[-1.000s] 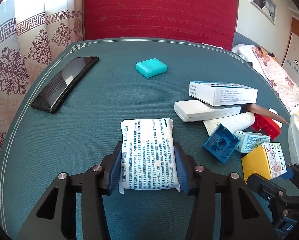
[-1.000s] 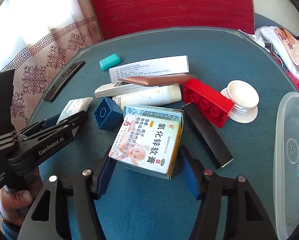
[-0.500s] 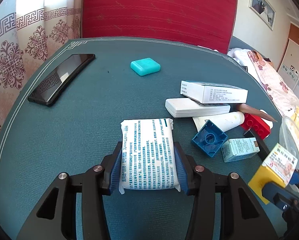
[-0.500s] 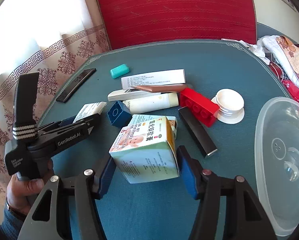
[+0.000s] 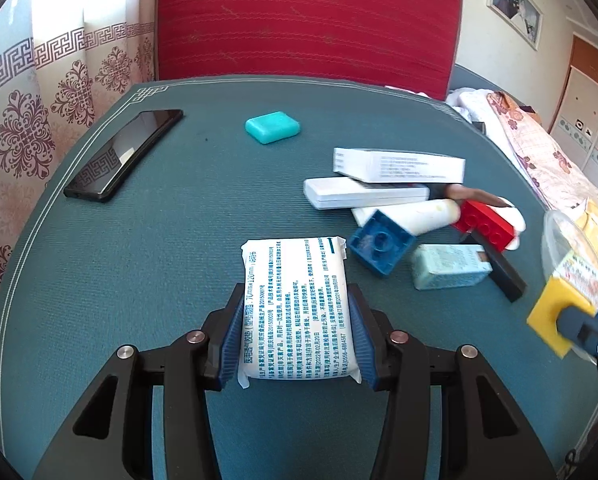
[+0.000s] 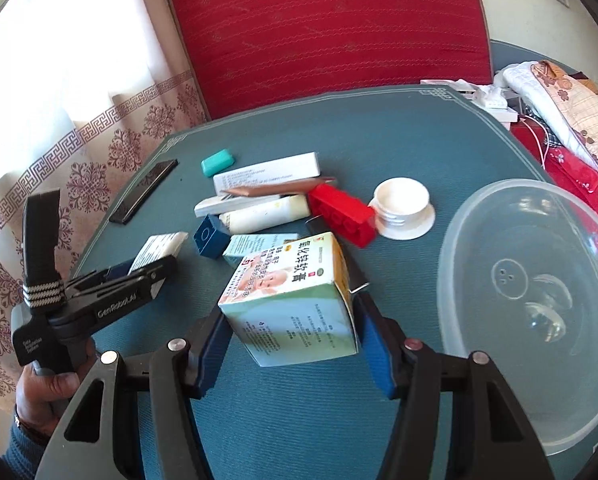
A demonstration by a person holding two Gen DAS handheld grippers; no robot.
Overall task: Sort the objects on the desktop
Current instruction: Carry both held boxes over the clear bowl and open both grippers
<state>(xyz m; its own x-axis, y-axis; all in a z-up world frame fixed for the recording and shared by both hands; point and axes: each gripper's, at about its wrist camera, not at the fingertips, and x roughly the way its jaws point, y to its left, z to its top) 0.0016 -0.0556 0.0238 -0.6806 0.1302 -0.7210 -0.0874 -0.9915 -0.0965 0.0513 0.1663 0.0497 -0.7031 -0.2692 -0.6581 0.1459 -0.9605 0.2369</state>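
Cardboard ointment box clamped in right tool, left tool grips white pouch; keep box level, clear clutter, release over clear bowl

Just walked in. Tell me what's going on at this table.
A person is sorting clutter on a green table with a handheld gripper in each hand. The left gripper is shut on a white printed packet. The right gripper is shut on a yellow-sided ointment box, held clear of the table beside a clear plastic bowl. Toy bricks, boxes, a tube and a phone still lie loose.
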